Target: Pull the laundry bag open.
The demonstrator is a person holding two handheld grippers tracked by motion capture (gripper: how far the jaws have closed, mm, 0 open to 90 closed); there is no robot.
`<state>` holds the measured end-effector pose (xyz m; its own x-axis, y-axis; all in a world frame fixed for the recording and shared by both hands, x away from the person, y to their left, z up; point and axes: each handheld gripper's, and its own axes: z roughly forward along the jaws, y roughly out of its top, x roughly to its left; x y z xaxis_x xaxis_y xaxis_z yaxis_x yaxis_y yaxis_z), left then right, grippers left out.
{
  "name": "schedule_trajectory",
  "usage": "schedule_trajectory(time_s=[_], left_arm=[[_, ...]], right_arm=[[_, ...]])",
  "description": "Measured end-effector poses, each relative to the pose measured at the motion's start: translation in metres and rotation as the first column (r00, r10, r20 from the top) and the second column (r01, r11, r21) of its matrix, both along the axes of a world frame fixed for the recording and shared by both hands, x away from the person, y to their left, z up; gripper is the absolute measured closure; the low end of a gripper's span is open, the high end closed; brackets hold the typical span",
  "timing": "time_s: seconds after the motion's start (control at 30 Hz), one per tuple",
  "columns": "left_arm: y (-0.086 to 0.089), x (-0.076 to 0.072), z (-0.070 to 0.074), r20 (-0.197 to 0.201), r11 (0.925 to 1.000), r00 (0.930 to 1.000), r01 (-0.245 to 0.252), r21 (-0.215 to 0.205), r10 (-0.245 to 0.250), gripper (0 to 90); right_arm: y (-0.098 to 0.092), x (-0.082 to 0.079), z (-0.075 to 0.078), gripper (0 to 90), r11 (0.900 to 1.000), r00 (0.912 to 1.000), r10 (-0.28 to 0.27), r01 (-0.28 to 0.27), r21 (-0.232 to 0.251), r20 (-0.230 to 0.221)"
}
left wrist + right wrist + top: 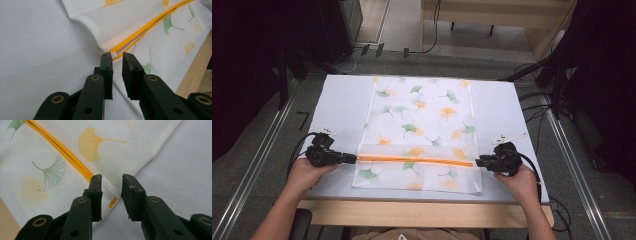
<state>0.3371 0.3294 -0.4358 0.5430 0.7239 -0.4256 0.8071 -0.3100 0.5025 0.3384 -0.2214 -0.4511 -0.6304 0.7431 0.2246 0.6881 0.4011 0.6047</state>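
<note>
High view | white mesh laundry bag with ginkgo-leaf print and orange zipper [419, 135] lies mid-desk, fold reaching the near edge | zipper axis runs left-right | left gripper [353, 159] at left end, right gripper [479, 161] at right end | both jaws apart, gripping nothing.

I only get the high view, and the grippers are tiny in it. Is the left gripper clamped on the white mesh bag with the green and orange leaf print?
Observer: No. In the left gripper view the left gripper stands open. There is a clear gap between its jaws, at the edge of the white leaf-printed mesh bag where the orange zip band ends.
Operator: And the right one?
Observer: The right gripper is open too. The bag's hem lies between its jaws, unpinched.
Operator: Anything at that end of the zip?
Observer: A short orange tab shows at the hem, low between the jaws.
</note>
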Motion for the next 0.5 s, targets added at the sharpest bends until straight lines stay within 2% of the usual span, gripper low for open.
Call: schedule_trajectory(time_s=[0.13,0.3,0.33,0.4,0.5], left_arm=[[-0.0016,-0.0007,0.0018,0.026,1.0000,0.9997,0.002,-0.003,-0.002,74.8],[-0.0002,-0.0014,0.0030,0.065,0.9992,0.9979,-0.007,0.039,0.004,66.5],[0.0009,-0.0016,0.0037,0.071,0.9995,0.9974,-0.013,0.028,0.011,65.7],[0.0019,-0.0014,0.0044,0.092,0.9990,0.9955,-0.024,0.037,0.020,60.8],[0.0030,-0.0007,0.0049,0.106,0.9990,0.9939,-0.034,0.029,0.031,55.4]], right_arm=[[0.0005,-0.0006,0.0005,69.7,1.000,1.0000,0.001,-0.001,0.003,0.002],[0.0014,-0.0012,0.0022,60.8,1.000,0.9997,0.002,-0.002,0.016,0.024],[0.0012,-0.0010,0.0028,59.7,1.000,0.9996,-0.002,0.001,0.021,0.028],[0.0008,-0.0008,0.0038,57.3,0.999,0.9993,-0.013,0.012,0.035,0.035],[-0.0004,-0.0007,0.0039,56.1,0.999,0.9992,-0.017,0.015,0.033,0.037]])
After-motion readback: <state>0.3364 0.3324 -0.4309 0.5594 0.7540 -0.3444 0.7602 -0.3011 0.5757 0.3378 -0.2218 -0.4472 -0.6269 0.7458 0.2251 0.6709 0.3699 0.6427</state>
